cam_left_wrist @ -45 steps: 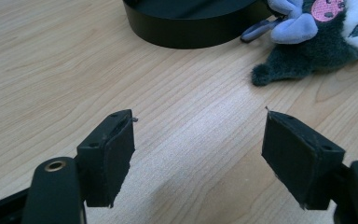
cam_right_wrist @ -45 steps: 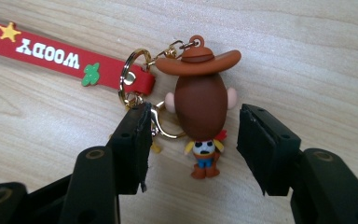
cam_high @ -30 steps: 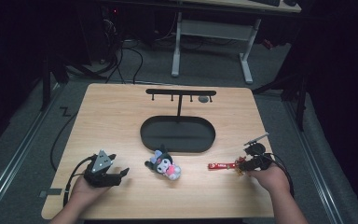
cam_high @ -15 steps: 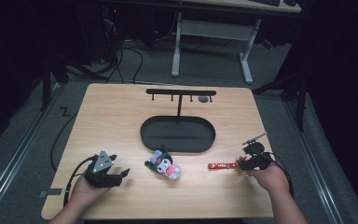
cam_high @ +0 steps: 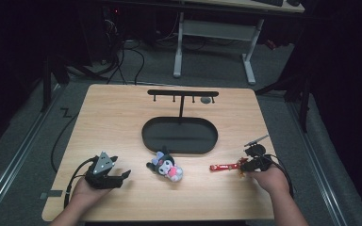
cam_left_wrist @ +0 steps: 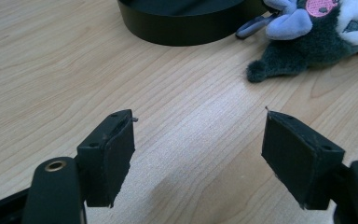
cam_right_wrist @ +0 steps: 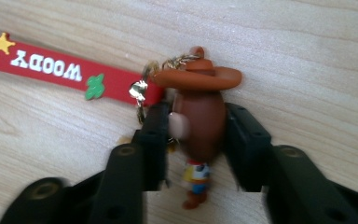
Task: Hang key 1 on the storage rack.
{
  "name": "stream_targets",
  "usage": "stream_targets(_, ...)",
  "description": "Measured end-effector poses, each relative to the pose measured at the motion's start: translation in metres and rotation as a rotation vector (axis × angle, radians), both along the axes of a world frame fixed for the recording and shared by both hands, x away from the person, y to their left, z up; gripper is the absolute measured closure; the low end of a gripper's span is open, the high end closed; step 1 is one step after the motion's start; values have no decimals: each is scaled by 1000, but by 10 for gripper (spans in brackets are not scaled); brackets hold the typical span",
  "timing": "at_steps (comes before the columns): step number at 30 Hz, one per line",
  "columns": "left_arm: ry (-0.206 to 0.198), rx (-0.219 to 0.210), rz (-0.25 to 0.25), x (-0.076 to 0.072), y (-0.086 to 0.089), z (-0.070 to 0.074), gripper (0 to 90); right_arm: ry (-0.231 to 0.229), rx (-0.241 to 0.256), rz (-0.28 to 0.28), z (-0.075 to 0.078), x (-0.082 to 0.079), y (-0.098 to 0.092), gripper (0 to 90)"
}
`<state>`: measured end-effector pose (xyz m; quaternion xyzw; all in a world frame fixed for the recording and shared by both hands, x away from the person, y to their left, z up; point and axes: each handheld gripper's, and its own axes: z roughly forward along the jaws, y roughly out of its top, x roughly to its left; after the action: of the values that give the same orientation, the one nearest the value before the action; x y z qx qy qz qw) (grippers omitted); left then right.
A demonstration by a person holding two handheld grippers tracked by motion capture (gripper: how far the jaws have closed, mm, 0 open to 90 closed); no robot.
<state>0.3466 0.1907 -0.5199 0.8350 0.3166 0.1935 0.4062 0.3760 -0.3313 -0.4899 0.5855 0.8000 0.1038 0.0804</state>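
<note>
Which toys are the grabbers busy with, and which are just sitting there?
In the job:
- Woody keychain figure, clamped by the right gripper
- its red strap

Just lying about:
- plush toy
- black oval tray with its hook stand
- left gripper, open over bare table

Left hand-held gripper (cam_left_wrist: 198, 158) jaws wide apart — right hand-held gripper (cam_right_wrist: 193, 135) clamped.

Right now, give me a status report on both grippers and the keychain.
Right gripper shut on brown-hatted cowboy figure keychain, red strap flat on table. Left gripper open, empty. Grey plush toy between them, clear of both.
</note>
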Motion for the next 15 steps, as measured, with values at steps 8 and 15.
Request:
stream_targets(8,6,5,-2,0,-1,0,258,13,-23,14,8,-3,5,666)
stream_targets(15,7,3,-7,-1,-2,0,257,19,19,13,34,-10,12,668)
